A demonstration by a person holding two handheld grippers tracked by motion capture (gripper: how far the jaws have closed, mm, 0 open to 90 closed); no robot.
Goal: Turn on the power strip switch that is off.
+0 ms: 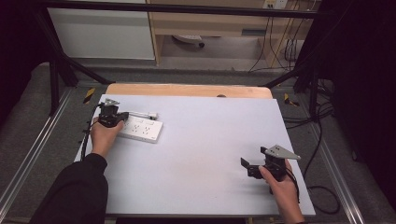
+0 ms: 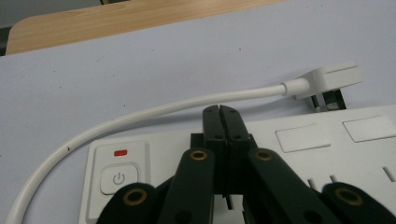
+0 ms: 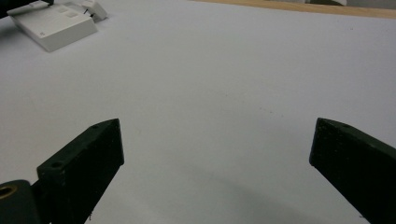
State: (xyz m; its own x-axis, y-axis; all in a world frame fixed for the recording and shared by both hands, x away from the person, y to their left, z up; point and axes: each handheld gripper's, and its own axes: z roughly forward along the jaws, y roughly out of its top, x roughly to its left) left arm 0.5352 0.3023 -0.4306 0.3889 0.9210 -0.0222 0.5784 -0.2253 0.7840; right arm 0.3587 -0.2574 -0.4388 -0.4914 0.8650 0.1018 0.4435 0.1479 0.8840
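Left gripper (image 2: 219, 112) is pressing down on the power strip (image 2: 299, 154).
Its 2 jaws are meeting with nothing between, probably pinning the strip beneath; right gripper (image 3: 217, 140) is idling wide apart, far away.

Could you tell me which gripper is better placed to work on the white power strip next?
Left, probably. The left gripper sits shut right over the power strip, beside its switch, while the right gripper waits open over bare table, far off.
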